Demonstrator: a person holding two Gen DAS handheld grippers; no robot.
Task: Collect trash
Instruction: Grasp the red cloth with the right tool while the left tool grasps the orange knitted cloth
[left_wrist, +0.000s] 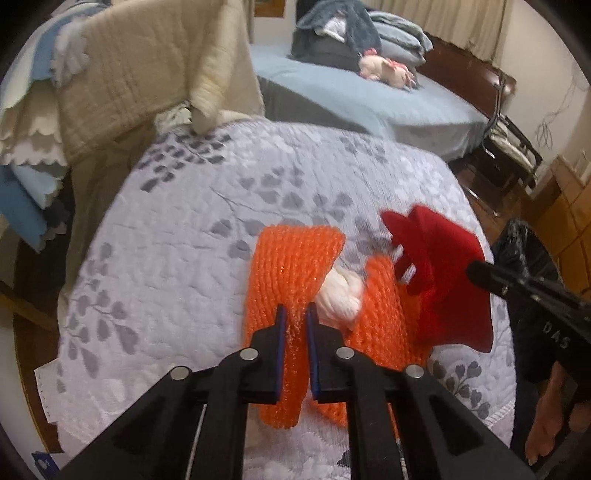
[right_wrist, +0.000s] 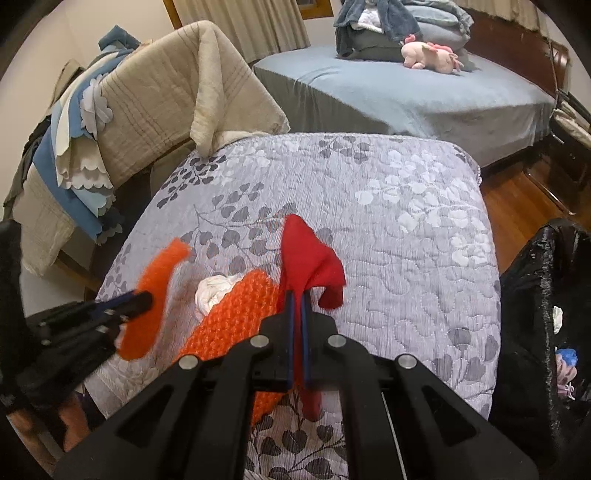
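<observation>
An orange bubble-wrap sheet (left_wrist: 291, 266) lies folded on the floral grey quilt (left_wrist: 177, 229). My left gripper (left_wrist: 295, 314) is shut on its near edge; in the right wrist view this gripper (right_wrist: 144, 299) lifts an orange flap (right_wrist: 155, 295). A crumpled white tissue (left_wrist: 340, 295) sits in the fold, also in the right wrist view (right_wrist: 212, 293). My right gripper (right_wrist: 297, 295) is shut on a red cloth scrap (right_wrist: 310, 258) and holds it above the quilt; the scrap also shows in the left wrist view (left_wrist: 443, 273).
A black trash bag (right_wrist: 535, 314) with some litter inside stands open at the right of the quilt. A chair draped with beige and blue blankets (right_wrist: 147, 107) stands at the back left. A blue bed (right_wrist: 406, 92) with a pink plush toy (right_wrist: 432, 55) is behind.
</observation>
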